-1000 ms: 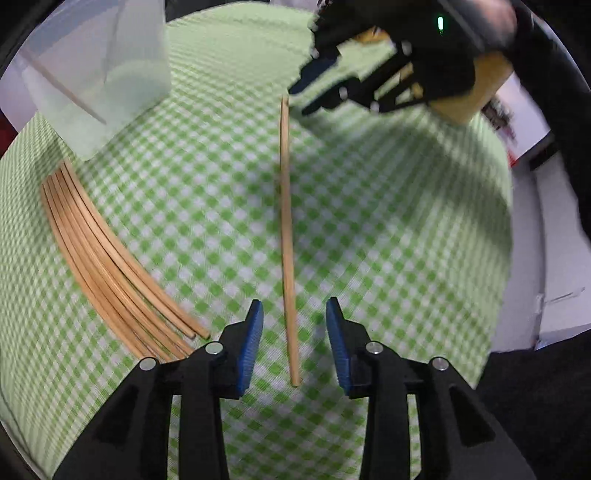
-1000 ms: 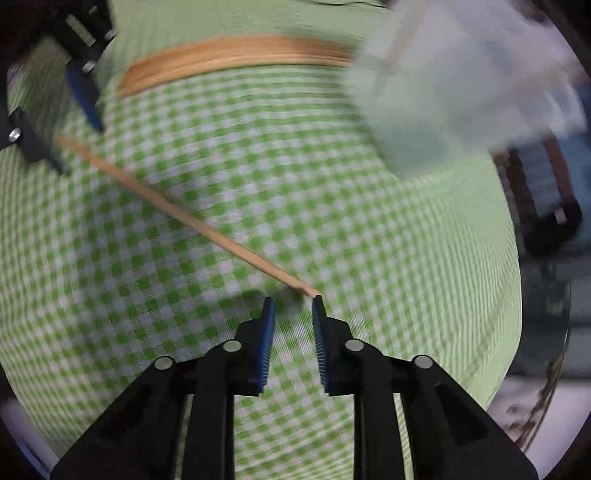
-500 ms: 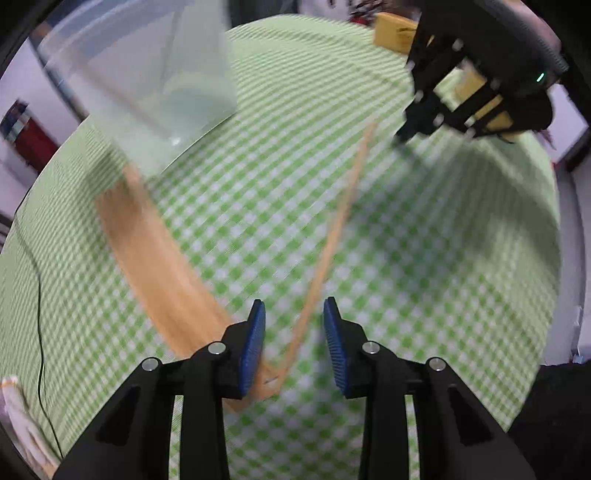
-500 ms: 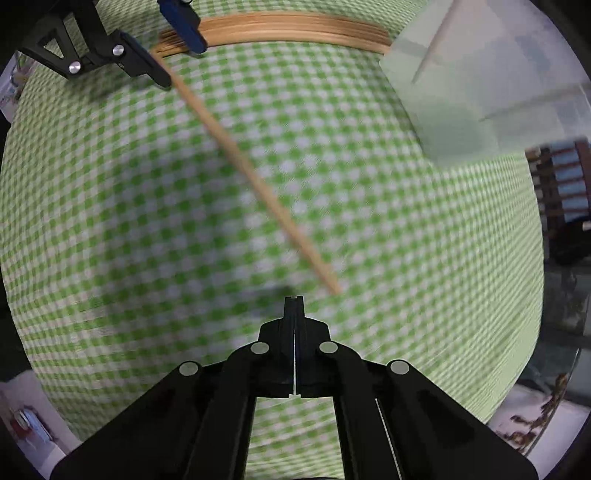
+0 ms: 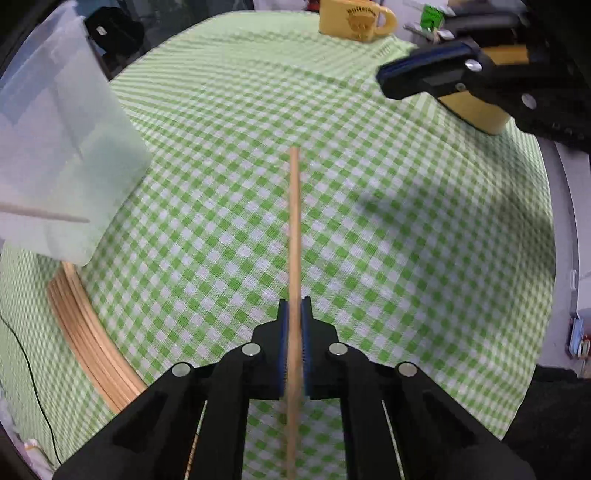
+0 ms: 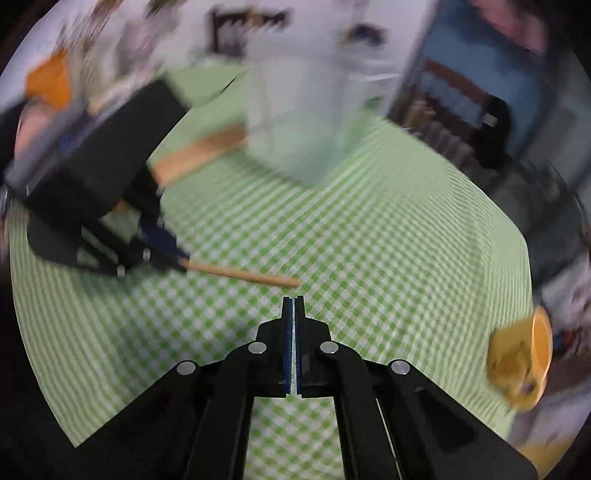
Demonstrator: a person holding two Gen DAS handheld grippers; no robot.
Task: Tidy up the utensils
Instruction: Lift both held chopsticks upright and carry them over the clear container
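One wooden chopstick (image 5: 294,229) runs straight out from my left gripper (image 5: 294,306). Its jaws are closing, and the blue pads press on the stick from both sides. The stick's near end passes back under the gripper. In the right wrist view the same chopstick (image 6: 243,275) sticks out of the left gripper (image 6: 162,243) above the cloth. My right gripper (image 6: 294,299) is shut with nothing in it, just short of the stick's free tip. It also shows as the right gripper (image 5: 424,74) at the upper right of the left wrist view.
A translucent plastic container (image 5: 55,147) stands at the left with one stick inside. A bundle of several chopsticks (image 5: 85,332) lies beside it on the green checked tablecloth (image 5: 406,258). Two yellow mugs (image 5: 354,22) (image 5: 476,107) stand at the far side.
My left gripper has closed on the single chopstick, which now lines up with its fingers. My right gripper shut empty, rolled, and drew up and away from the stick's tip.
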